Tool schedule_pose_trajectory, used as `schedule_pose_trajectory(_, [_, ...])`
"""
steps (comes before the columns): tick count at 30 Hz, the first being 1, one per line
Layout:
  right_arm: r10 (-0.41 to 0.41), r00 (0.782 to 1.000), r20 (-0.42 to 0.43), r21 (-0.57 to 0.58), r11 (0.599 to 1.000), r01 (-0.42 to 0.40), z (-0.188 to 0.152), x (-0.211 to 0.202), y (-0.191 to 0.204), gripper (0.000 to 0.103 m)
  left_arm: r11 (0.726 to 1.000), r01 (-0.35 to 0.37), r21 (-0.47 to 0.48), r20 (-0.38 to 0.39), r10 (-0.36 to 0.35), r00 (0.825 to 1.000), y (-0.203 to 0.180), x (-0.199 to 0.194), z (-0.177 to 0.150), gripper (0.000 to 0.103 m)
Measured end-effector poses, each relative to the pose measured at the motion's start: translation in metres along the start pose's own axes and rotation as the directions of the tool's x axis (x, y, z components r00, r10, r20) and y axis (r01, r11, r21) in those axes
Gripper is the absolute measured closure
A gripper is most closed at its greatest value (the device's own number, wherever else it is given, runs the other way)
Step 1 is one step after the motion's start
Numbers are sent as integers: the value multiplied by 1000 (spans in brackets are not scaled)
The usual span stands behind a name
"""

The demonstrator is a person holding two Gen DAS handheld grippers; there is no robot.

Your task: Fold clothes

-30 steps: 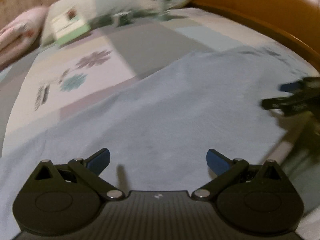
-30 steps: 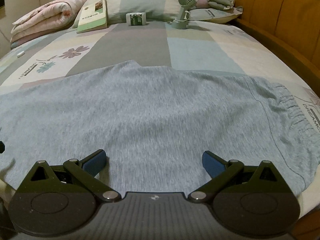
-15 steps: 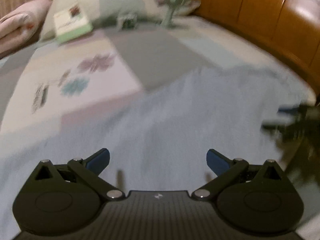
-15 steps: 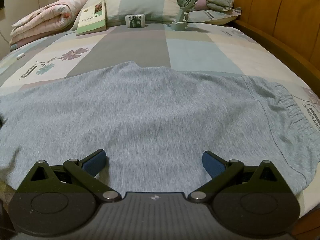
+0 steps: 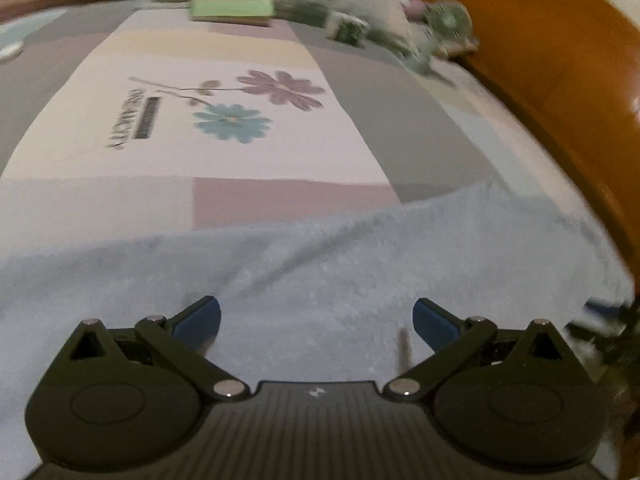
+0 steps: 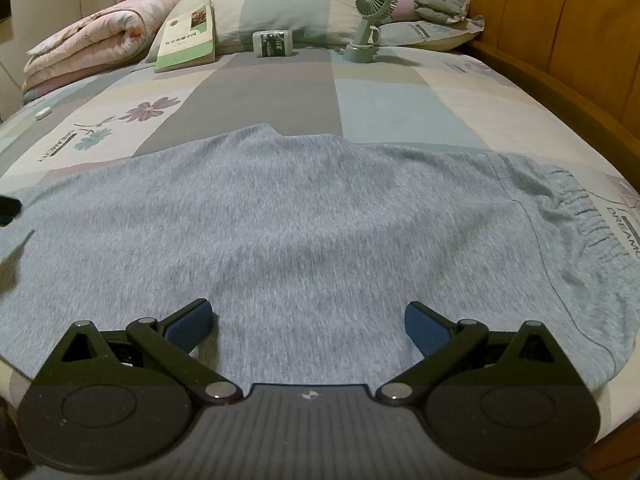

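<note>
Left wrist view: my left gripper (image 5: 316,320) hangs over the grey sweatpants (image 5: 340,280) on the bed (image 5: 280,152), jaws spread, pinching nothing. Right wrist view: right gripper (image 6: 308,324) likewise spread — garment flat, no fold made, all folding left.

A pair of grey sweatpants (image 6: 304,232) lies spread flat beneath and ahead of the right gripper's fingers (image 6: 188,326), its gathered elastic waistband (image 6: 580,216) off to their right, legs running away to their left.
</note>
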State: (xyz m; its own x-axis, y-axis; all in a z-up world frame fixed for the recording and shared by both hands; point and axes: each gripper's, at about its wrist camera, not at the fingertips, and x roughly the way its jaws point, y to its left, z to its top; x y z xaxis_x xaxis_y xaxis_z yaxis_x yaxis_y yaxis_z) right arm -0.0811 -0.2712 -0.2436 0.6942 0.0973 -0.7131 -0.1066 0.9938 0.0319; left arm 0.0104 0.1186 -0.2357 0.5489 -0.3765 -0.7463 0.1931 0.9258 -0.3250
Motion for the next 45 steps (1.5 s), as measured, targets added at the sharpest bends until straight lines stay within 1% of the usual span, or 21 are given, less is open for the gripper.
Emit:
schedule_pose_trajectory(2, [-5, 1000, -4, 3, 1000, 5, 1, 0, 1, 0, 1000, -1, 21, 32, 0, 999, -8, -8, 0, 1])
schedule_pose_trajectory(5, [-20, 1000, -15, 11, 1000, 20, 3, 1, 4, 0, 993, 7, 117, 68, -15, 998, -33, -6, -3, 1])
schedule_pose_trajectory(7, [-29, 999, -22, 11, 1000, 29, 4, 1, 6, 0, 979, 12, 202, 93, -31, 995, -55, -4, -8, 1])
schedule_pose_trajectory(9, [-31, 999, -25, 13, 999, 31, 4, 2, 6, 0, 954, 55, 294, 93, -86, 992, -76, -3, -18, 1])
schedule_pose_trajectory(10, [-30, 999, -25, 14, 999, 31, 4, 2, 6, 0, 949, 66, 309, 81, -95, 992, -81, 2, -21, 1])
schedule_pose_trajectory(11, [-30, 999, -25, 15, 999, 31, 5, 2, 5, 0, 948, 71, 310, 65, -96, 993, -85, 8, -24, 1])
schedule_pose_trajectory(13, [-31, 999, -26, 14, 999, 31, 5, 2, 6, 0, 960, 81, 269, 15, -88, 996, -83, 18, -30, 1])
schedule_pose_trajectory(14, [-29, 999, -27, 14, 999, 30, 5, 2, 5, 0, 961, 83, 263, 15, -90, 996, -81, 18, -34, 1])
schedule_pose_trajectory(16, [-26, 999, -28, 14, 1000, 26, 5, 2, 4, 0, 959, 85, 271, 20, -94, 995, -79, 12, -41, 1])
schedule_pose_trajectory(19, [-23, 999, -26, 12, 1000, 23, 5, 3, 3, 0, 954, 90, 287, -20, -88, 996, -80, -5, -48, 1])
schedule_pose_trajectory(21, [-27, 999, -36, 15, 1000, 27, 7, 3, 4, 0, 955, 79, 286, 6, -84, 996, -78, -20, -52, 1])
schedule_pose_trajectory(23, [-37, 998, -55, 27, 999, 38, 12, 2, 6, 0, 961, 39, 274, 24, -48, 999, -72, -23, -58, 1])
schedule_pose_trajectory(24, [-42, 998, -54, 37, 998, 44, 15, -1, 8, 0, 965, 25, 262, 2, -27, 1000, -69, -18, -60, 1])
schedule_pose_trajectory(25, [-20, 999, -26, 39, 999, 21, 18, -6, 12, 0, 966, 20, 256, -30, -12, 999, -67, -13, -64, 1])
schedule_pose_trajectory(28, [23, 1000, 21, -5, 1000, -23, 27, -14, 32, 0, 932, -36, 361, -4, 40, 999, -76, -13, -80, 1])
schedule_pose_trajectory(29, [33, 999, 30, -27, 999, -33, 30, -15, 40, 0, 926, -48, 375, -2, 53, 999, -78, -14, -83, 1])
schedule_pose_trajectory(31, [35, 999, 5, -77, 996, -35, 30, -8, 53, 0, 918, -67, 391, 4, 71, 997, -82, -15, -87, 1])
schedule_pose_trajectory(35, [18, 997, -75, -100, 995, -25, 9, 6, 58, 0, 925, -63, 375, 1, 68, 998, -76, -21, -91, 1])
schedule_pose_trajectory(39, [2, 999, -37, -171, 985, -8, -7, -10, 60, 0, 922, -59, 384, -7, 67, 998, -74, -29, -92, 1])
schedule_pose_trajectory(43, [0, 999, -53, -169, 986, -9, -1, -17, 66, 0, 928, -122, 353, 57, 108, 992, -68, -37, -81, 1])
schedule_pose_trajectory(45, [8, 998, -62, -170, 985, -18, 0, -15, 70, 0, 937, -156, 312, 48, 148, 988, -59, -35, -80, 1])
